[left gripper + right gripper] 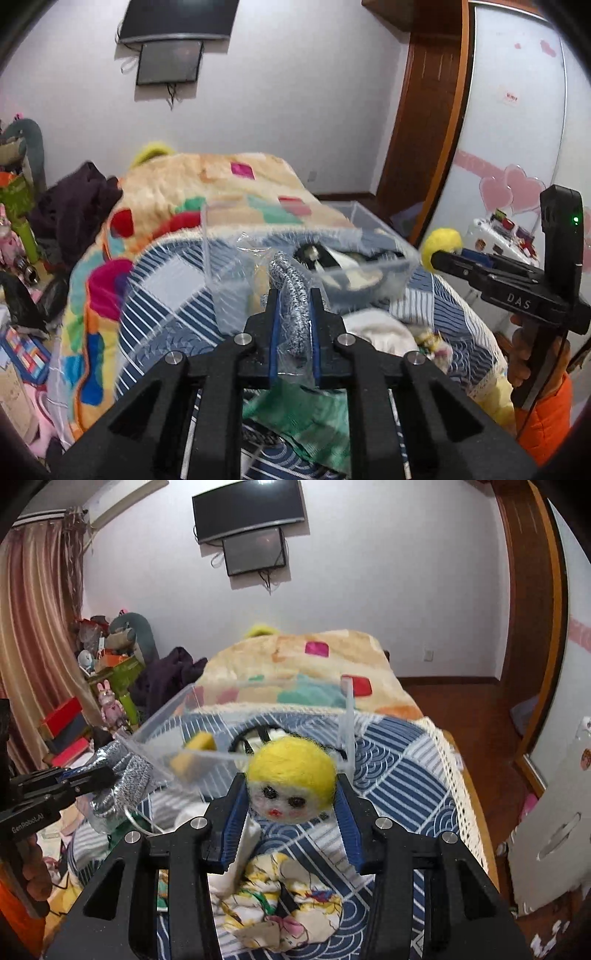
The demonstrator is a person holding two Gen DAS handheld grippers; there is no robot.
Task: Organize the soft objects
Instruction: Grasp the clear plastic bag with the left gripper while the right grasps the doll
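above the bed, left claw point(293, 295) clamping bagged knit fabric point(291, 291), right claw point(291, 794) gripping doll head point(291, 781)

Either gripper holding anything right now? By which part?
Both. The left gripper pinches a grey knitted item in a clear plastic bag around its middle. The right gripper clamps a yellow-haired felt doll by the sides of its head.

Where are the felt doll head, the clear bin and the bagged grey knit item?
felt doll head point(291, 781), right wrist view, on its face.
clear bin point(347, 716), right wrist view, right wall.
bagged grey knit item point(295, 302), left wrist view, knit middle.
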